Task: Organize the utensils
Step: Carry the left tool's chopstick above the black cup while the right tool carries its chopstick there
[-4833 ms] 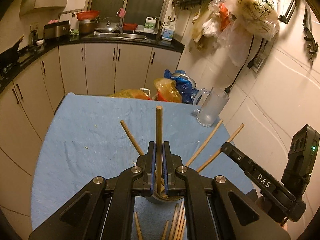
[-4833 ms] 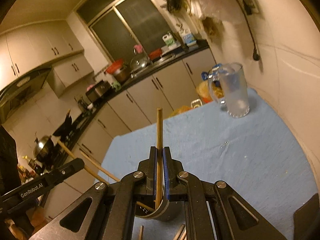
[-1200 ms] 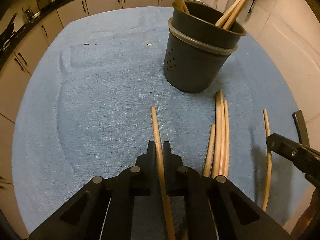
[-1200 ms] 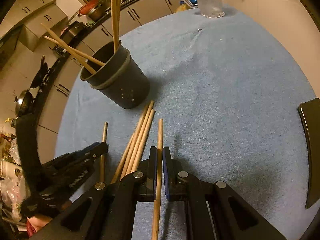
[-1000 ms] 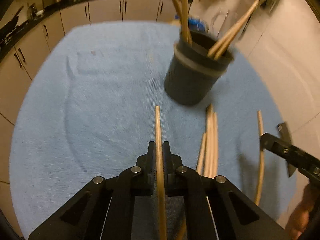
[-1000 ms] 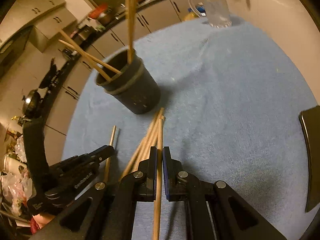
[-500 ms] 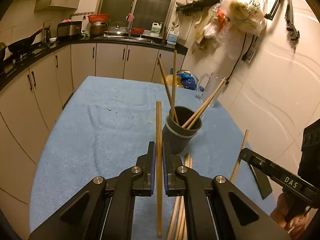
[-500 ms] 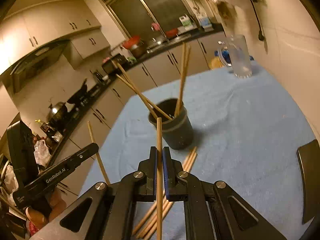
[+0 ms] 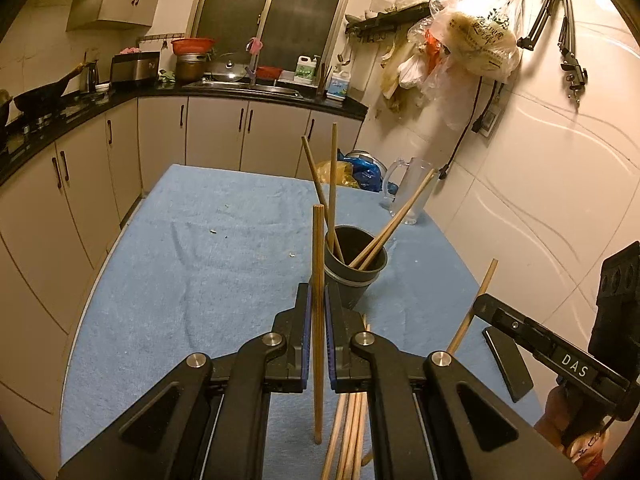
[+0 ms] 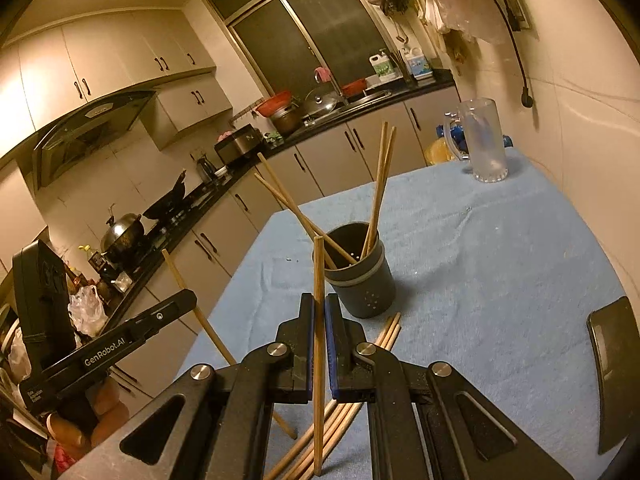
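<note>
A dark grey utensil cup (image 9: 356, 276) stands on the blue cloth and holds several wooden chopsticks; it also shows in the right wrist view (image 10: 362, 280). My left gripper (image 9: 318, 308) is shut on one upright chopstick (image 9: 318, 248), above the cloth and just in front of the cup. My right gripper (image 10: 319, 320) is shut on another upright chopstick (image 10: 318, 272), also near the cup. Several loose chopsticks (image 9: 352, 420) lie on the cloth below the grippers, and they also show in the right wrist view (image 10: 352, 392). Each gripper appears in the other's view, chopstick in hand.
A glass mug (image 10: 482, 144) stands at the table's far corner by the wall. A flat black object (image 10: 616, 376) lies at the right edge of the cloth. Kitchen cabinets and a counter run behind and to the left. The white wall is close on the right.
Both grippers have picked a chopstick off the cloth, lifted and tilted it upright. In the last half second they moved slightly closer to the cup.
</note>
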Motion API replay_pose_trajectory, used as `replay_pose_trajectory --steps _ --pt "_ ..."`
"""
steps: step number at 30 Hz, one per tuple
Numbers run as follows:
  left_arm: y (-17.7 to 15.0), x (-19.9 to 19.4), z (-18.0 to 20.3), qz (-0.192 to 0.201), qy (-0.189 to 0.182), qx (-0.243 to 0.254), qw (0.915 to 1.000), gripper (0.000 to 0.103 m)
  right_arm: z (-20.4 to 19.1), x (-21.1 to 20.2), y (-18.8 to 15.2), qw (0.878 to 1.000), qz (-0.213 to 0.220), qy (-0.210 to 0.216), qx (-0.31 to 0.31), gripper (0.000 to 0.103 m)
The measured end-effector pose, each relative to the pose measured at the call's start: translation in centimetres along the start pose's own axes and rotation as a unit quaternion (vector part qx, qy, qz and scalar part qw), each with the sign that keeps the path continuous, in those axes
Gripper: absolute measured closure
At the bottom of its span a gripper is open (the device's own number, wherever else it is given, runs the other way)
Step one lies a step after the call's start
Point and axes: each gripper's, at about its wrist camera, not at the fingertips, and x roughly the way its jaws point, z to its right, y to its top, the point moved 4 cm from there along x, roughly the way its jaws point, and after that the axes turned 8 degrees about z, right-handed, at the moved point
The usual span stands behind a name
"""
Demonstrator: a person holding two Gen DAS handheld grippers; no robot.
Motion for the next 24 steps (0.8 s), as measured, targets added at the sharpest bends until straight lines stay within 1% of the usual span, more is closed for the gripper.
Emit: replay_pose_trajectory --steps 24 --pt "1.1 -0.4 0.5 0.007 -0.003 0.008 0.9999 0.097 0.3 -1.1 1.9 1.000 0.030 -0.002 0.005 0.098"
